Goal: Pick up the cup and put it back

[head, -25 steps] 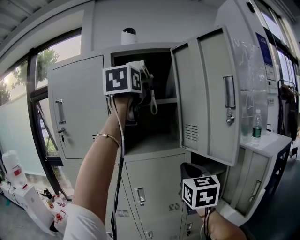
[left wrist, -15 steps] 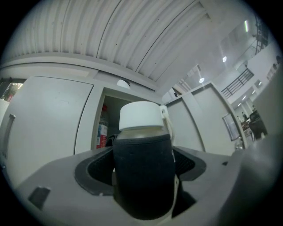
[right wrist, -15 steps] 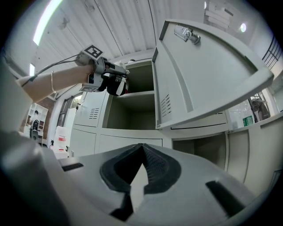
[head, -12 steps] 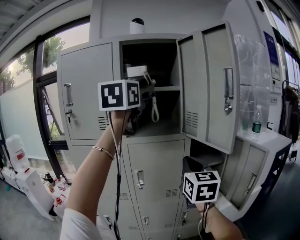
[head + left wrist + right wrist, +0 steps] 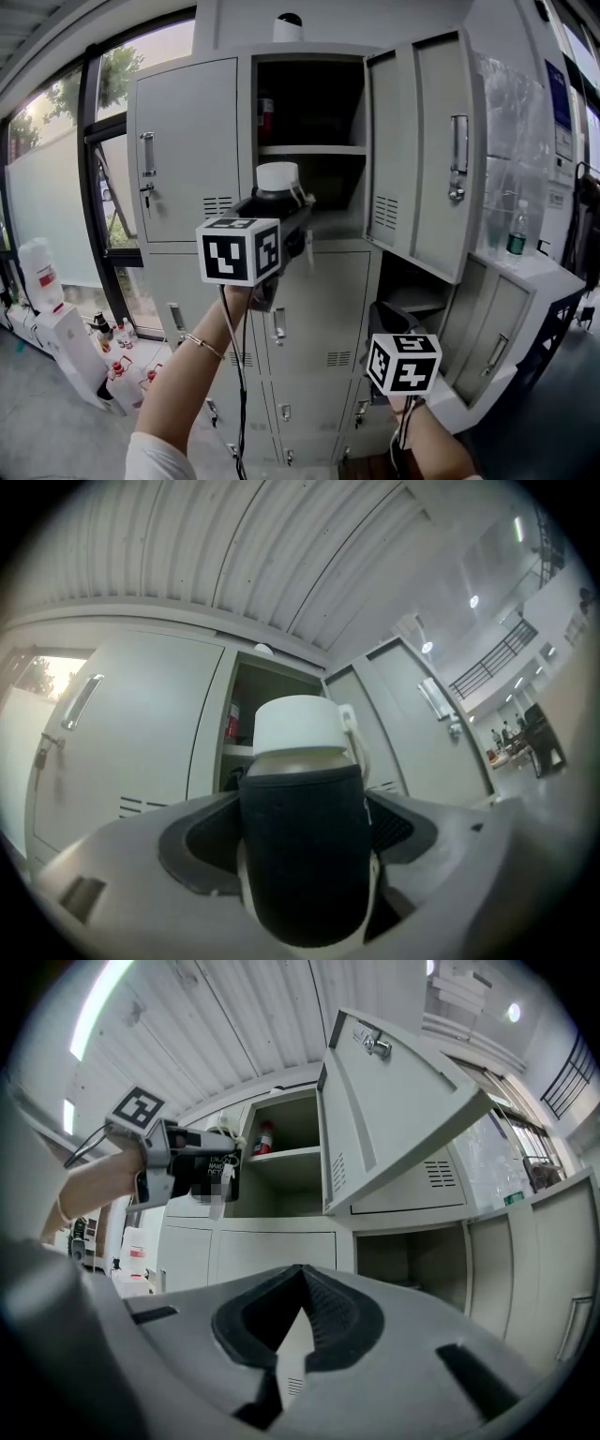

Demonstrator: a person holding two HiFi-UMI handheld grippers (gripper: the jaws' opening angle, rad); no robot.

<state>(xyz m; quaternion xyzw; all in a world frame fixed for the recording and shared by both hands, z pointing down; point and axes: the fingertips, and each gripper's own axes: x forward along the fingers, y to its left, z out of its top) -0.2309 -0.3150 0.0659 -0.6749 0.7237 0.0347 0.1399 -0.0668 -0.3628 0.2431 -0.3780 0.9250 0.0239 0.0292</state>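
The cup (image 5: 277,186) is a bottle in a black sleeve with a white lid and a white loop strap. My left gripper (image 5: 281,212) is shut on its sleeve and holds it upright in the air, just in front of the open locker compartment (image 5: 330,101). In the left gripper view the cup (image 5: 304,847) fills the space between the jaws, lid (image 5: 296,726) uppermost. My right gripper (image 5: 382,326) hangs lower right, near the lower lockers. Its jaws meet at the tip in the right gripper view (image 5: 300,1277), with nothing held.
The locker door (image 5: 427,150) stands swung out to the right. A red item (image 5: 266,114) sits on the upper shelf. A water bottle (image 5: 515,244) stands on the side cabinet at right. A water jug (image 5: 37,277) and small bottles (image 5: 122,370) are at the left on the floor.
My left gripper has drawn the cup out of the locker's lower shelf and brought it down and toward me. The right gripper has stayed low.
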